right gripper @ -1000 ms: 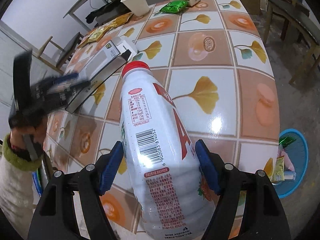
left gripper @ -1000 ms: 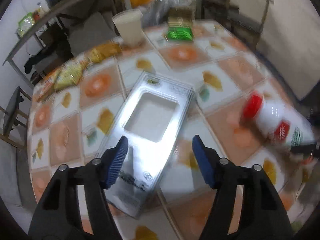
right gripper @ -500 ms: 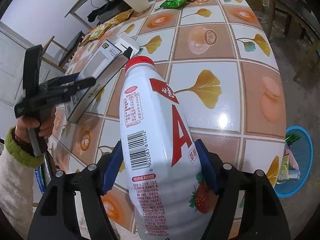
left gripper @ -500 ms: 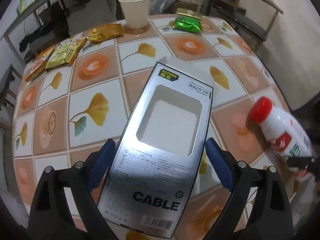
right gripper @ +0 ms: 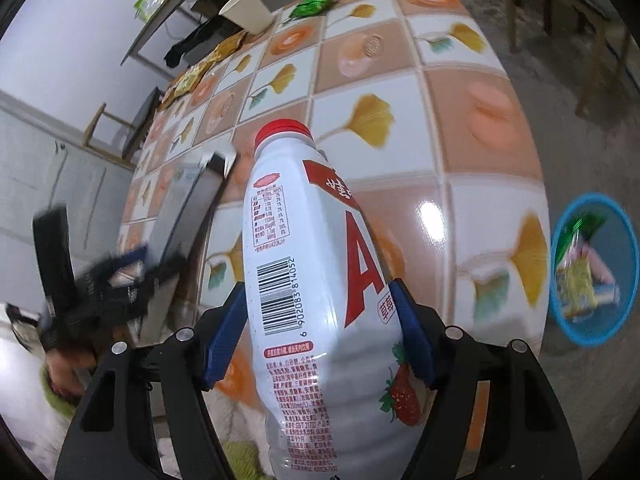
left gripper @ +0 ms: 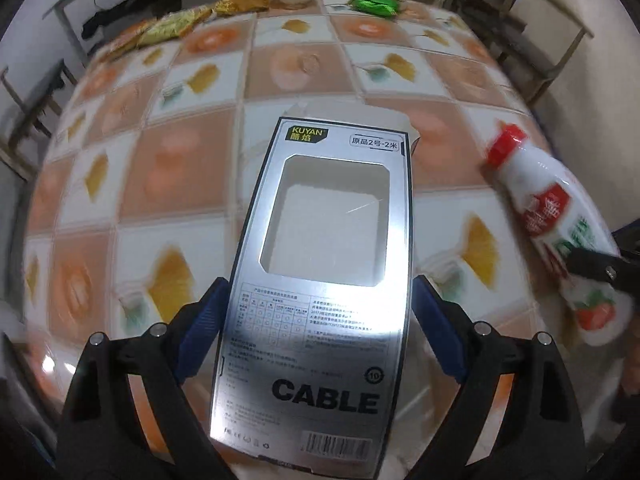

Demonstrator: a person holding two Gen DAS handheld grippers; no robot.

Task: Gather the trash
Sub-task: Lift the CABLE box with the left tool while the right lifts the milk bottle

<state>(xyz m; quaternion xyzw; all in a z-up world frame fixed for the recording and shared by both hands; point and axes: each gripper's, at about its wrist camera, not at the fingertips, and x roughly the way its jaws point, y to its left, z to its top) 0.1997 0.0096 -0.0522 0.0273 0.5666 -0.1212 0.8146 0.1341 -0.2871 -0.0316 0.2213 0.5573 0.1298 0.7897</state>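
Both my views bulge with fisheye curve and dark corners, the tiled table [left gripper: 304, 64] smears with motion blur while my cable box [left gripper: 320, 280] stays sharp under white glare, and an overhead light glints off the table beside my bottle [right gripper: 320, 280].

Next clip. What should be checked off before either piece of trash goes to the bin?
1. Right gripper clamped on strawberry drink bottle: ok.
2. Red cap on bottle: ok.
3. Left gripper on cable box: pads meet both long edges, box between them, though the jaws have just been opening: ok.
4. Blue basket in sight, on floor past table edge: ok.
5. Room left in basket: ok.
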